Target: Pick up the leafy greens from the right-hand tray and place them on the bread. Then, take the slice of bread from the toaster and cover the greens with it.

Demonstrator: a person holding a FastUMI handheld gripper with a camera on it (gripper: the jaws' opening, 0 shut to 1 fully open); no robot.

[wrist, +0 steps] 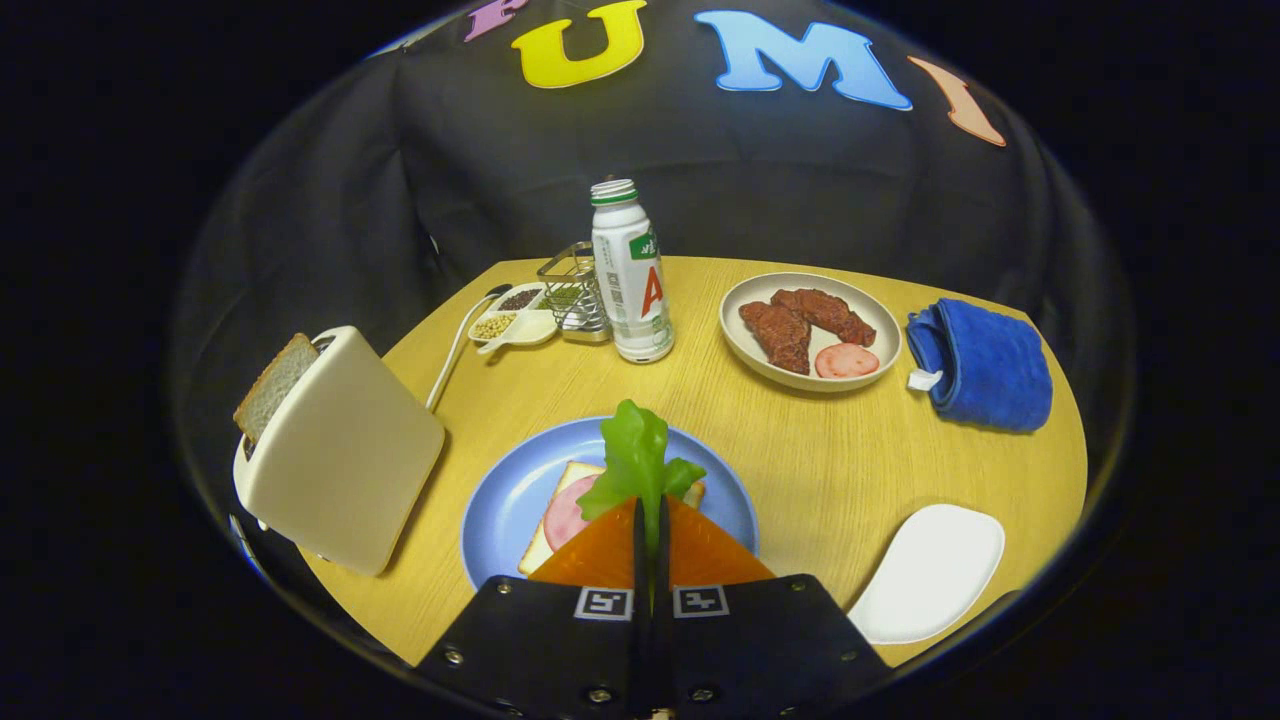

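Note:
My gripper [650, 520] is shut on the leafy greens [636, 462], which stick up from between the fingertips. It hovers over the blue plate [500, 500], where a slice of bread [560, 500] lies with a round of pink ham [567, 515] on it. Left of the plate stands a cream toaster [345, 455] with a slice of brown-crusted bread [272, 385] poking out of its slot. An empty white tray [930, 572] sits to the right of the fingers.
Beyond the plate stand a white bottle [630, 275], a wire rack [575, 290] and a small divided dish of beans [515, 315]. A beige plate with meat strips and ham [810, 330] and a folded blue cloth [985, 362] lie at the far right.

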